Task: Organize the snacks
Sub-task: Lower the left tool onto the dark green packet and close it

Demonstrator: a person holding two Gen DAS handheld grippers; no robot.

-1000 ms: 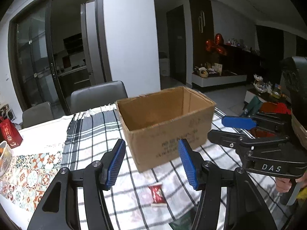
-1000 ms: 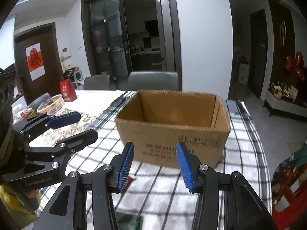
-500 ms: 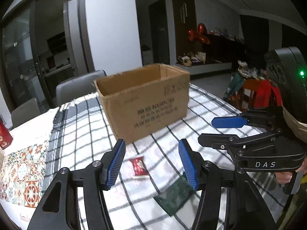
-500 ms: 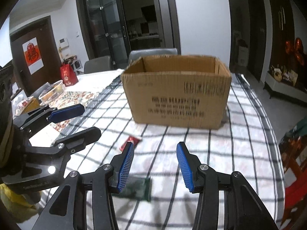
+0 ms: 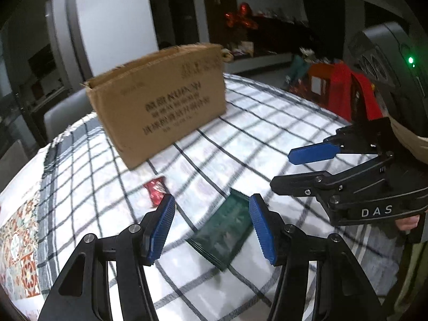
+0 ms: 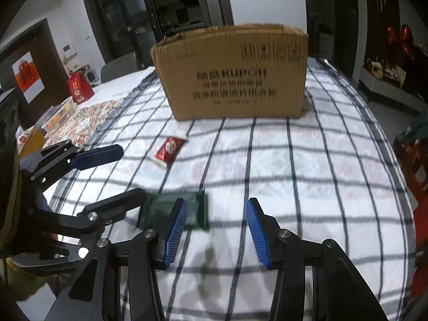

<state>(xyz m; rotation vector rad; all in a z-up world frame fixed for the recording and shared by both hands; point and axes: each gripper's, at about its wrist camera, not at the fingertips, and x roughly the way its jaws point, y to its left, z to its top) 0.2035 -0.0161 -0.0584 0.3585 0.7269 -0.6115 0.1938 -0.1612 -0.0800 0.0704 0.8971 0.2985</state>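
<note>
While the cardboard box (image 6: 232,72) fills the upper centre, both grippers — left gripper (image 5: 211,226), right gripper (image 6: 215,231) — hang partly open and empty above the green packet (image 5: 223,231).

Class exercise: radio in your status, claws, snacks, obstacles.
Both claws, left and right, open, empty. Green packet and red packet on cloth, outside box. Nothing in the way.

both tools, left tool (image 5: 211,227) and right tool (image 6: 215,231), gape empty, angled downward.
</note>
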